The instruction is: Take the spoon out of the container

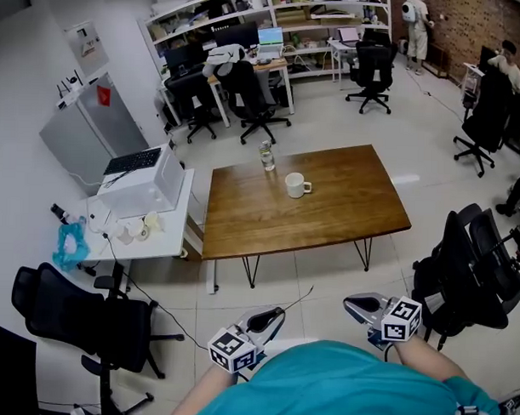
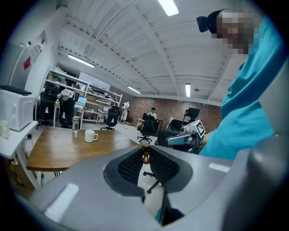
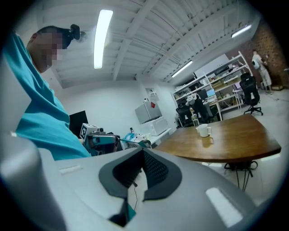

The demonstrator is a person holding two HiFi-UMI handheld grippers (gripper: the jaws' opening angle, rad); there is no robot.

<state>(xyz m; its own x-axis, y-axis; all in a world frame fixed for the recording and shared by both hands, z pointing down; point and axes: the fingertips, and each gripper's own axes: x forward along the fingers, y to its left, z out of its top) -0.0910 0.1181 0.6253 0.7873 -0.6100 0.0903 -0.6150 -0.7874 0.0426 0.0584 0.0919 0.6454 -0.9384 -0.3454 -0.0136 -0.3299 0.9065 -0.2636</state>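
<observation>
We see the left gripper (image 1: 278,314) pinching a small brown beaded piece (image 2: 145,157); right gripper (image 3: 142,151) jaws together; wooden table (image 1: 328,209) beyond.

Looks like an open-plan office/lab to me: wooden table (image 1: 303,204) at 12 o'clock, swivel chairs (image 1: 251,96) and desks (image 1: 278,67) w/ screens (image 1: 270,34) beyond, stocked shelves (image 1: 241,10) at the back, brick wall (image 1: 458,26) at 1, fridge (image 1: 84,128) at 10.
</observation>
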